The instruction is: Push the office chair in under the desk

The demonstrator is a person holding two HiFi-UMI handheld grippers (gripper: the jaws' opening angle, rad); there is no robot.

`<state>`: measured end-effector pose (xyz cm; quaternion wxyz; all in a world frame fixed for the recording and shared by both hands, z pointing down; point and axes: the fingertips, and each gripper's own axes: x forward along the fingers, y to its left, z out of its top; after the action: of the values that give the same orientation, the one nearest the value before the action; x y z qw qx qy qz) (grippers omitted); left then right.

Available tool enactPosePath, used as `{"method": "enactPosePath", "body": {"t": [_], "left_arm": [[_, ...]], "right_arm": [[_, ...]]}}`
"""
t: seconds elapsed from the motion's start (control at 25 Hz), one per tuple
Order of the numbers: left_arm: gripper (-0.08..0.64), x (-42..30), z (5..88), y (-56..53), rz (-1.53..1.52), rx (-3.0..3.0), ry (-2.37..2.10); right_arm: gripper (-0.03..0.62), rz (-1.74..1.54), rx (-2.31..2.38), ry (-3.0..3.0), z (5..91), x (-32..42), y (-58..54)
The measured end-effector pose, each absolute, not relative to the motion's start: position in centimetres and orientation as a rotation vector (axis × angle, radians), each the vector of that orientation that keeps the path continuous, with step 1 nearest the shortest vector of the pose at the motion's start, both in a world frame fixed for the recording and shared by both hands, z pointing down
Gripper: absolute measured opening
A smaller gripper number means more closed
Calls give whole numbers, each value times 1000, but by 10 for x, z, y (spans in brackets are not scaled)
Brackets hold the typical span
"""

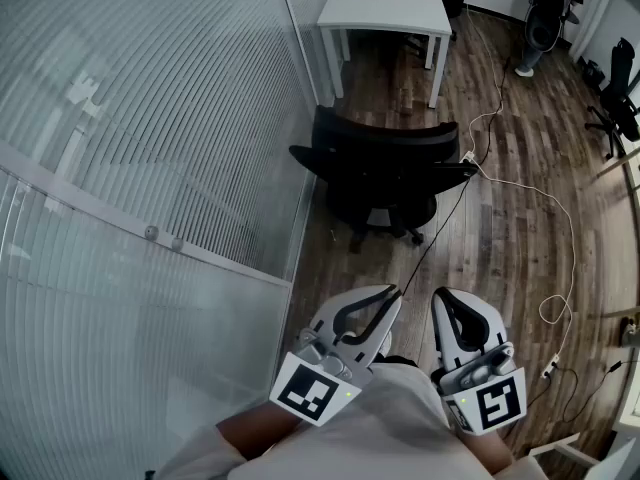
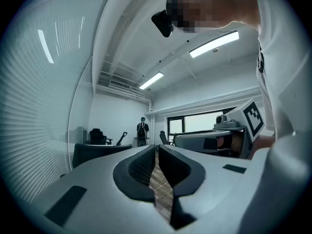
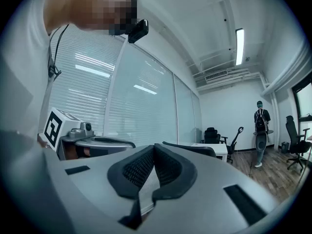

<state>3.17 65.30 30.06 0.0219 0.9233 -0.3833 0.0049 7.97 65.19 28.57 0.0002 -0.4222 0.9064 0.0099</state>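
The black office chair [image 1: 385, 173] stands on the wood floor with its back toward me, a little short of the white desk [image 1: 385, 13] beyond it. My left gripper [image 1: 392, 298] and right gripper [image 1: 446, 300] are held side by side close to my body, well short of the chair, both pointing level at it. Each is shut with nothing between its pads. In the left gripper view the chair's back [image 2: 95, 152] shows left of the shut left gripper [image 2: 157, 148]. In the right gripper view the chair's back [image 3: 195, 149] and the desk [image 3: 217, 147] show beyond the shut right gripper [image 3: 153, 147].
A glass partition with blinds [image 1: 150, 118] runs along the left, close to the chair and desk. A white cable [image 1: 545, 203] and a black cable [image 1: 440, 230] trail over the floor right of the chair. More black chairs [image 1: 620, 88] stand at the far right. A person [image 3: 261, 128] stands at the room's far end.
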Motion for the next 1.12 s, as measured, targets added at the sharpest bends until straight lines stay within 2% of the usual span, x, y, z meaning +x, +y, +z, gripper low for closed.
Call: {"method": "enactPosePath", "body": {"t": [0.12, 0.24, 0.52, 0.76, 0.96, 1.12], "left_arm": [[47, 32, 304, 652, 78, 2887, -1180], [48, 33, 300, 650, 4, 2852, -1213], [48, 45, 308, 651, 124, 2900, -1195], [48, 54, 306, 650, 37, 2851, -1237], [48, 55, 315, 653, 195, 2905, -1223], [48, 52, 318, 643, 197, 2900, -1243]], "right_arm": [[29, 24, -1322, 2849, 286, 80, 650], [29, 17, -1319, 2851, 288, 82, 650], [31, -22, -1273, 2847, 288, 89, 648], [31, 5, -1253, 2863, 287, 97, 648], [31, 7, -1206, 2875, 288, 96, 651], [31, 16, -1200, 2876, 293, 92, 639]]}}
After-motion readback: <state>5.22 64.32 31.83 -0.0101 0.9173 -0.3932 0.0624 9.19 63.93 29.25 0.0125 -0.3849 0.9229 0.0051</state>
